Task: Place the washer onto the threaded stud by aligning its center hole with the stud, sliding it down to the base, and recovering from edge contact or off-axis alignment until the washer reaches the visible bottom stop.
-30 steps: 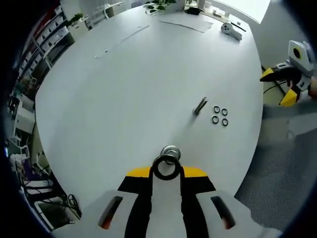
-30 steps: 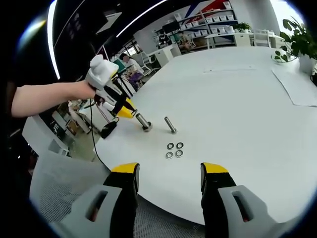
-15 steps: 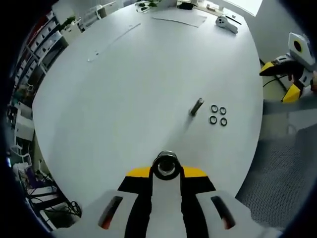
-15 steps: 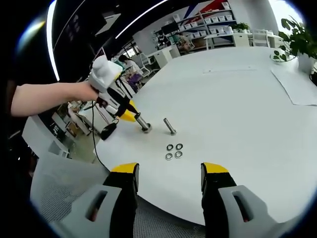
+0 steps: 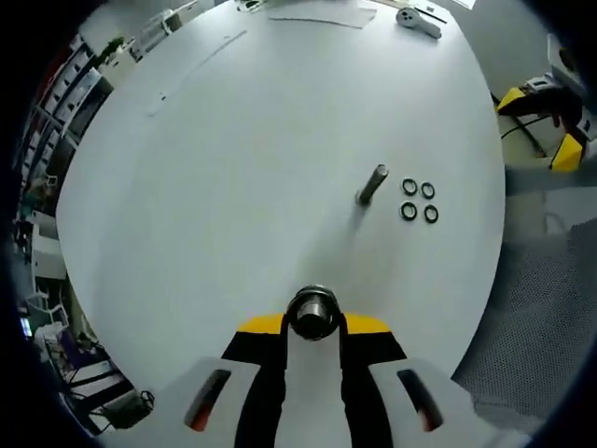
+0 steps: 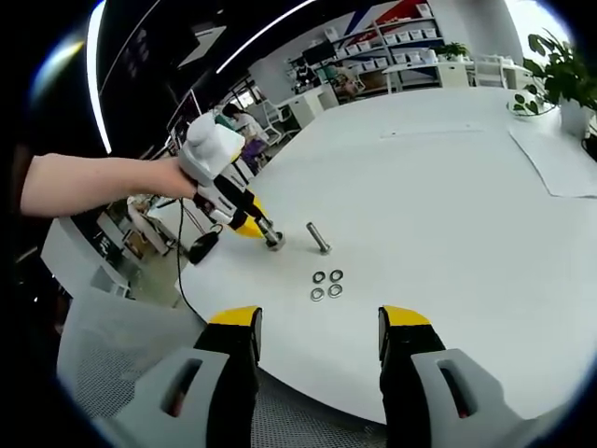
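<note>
In the left gripper view we see our left gripper (image 5: 313,327) with its yellow-tipped jaws clenched on a threaded stud (image 5: 313,312), which we look at end-on, as a round metal end right between the tips. We cannot make out a washer on it from this angle. Beyond it lies the white table (image 5: 242,159). A second stud (image 5: 372,185) rests on the table, tilted in this view, and just beside it four washers (image 5: 419,201) lie flat in a small square cluster, close together. At the right edge of this view the right gripper (image 5: 546,131) comes in, yellow and black, off the table's edge.

In the right gripper view our right gripper (image 6: 317,331) has its jaws spread wide with nothing between them, hovering above the near edge of the table (image 6: 448,205). The four washers (image 6: 326,285) lie on the table ahead, and the loose stud (image 6: 318,237) lies just past them. To the left, a hand (image 6: 163,177) holds the left gripper (image 6: 250,224), whose tips grasp the stud (image 6: 272,237) with its far end down at the table surface. A potted plant (image 6: 564,79) stands at the far right.
</note>
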Motion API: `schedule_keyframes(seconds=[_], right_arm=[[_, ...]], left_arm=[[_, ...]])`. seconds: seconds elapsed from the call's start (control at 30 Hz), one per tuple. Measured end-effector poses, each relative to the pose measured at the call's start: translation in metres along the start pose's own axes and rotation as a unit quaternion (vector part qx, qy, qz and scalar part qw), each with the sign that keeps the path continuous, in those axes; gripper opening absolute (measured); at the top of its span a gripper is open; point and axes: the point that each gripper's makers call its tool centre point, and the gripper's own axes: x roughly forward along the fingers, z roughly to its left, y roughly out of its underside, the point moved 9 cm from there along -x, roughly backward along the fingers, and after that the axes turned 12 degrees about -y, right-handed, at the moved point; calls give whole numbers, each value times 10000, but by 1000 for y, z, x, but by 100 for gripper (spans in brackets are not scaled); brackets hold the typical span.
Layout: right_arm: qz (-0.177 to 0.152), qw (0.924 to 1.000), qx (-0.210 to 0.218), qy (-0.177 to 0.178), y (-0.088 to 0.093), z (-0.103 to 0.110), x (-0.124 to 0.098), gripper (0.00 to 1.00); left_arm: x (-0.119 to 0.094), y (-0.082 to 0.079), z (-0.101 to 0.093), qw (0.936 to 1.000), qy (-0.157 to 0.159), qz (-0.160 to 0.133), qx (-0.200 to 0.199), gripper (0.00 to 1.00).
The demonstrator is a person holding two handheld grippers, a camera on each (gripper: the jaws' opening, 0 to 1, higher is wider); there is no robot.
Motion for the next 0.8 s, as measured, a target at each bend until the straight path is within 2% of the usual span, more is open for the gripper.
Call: schedule_keyframes(seconds=[0.43,0.5,0.63,0.8], right_arm=[[-23,10000,16,21,0,-1,1,53],[-23,10000,23,26,0,-2,1,53],[-35,10000,19,32,0,-2,0,53],[-33,10000,8,22,-1,0,0,53]], left_arm=[[13,1,-5,9999,-28,158,21,19],[22,2,-5,9998,-10,176,53,19],[27,1,-2,9998,-33,186,91,19],[13,-1,-8,9998,-29,191,39,19]])
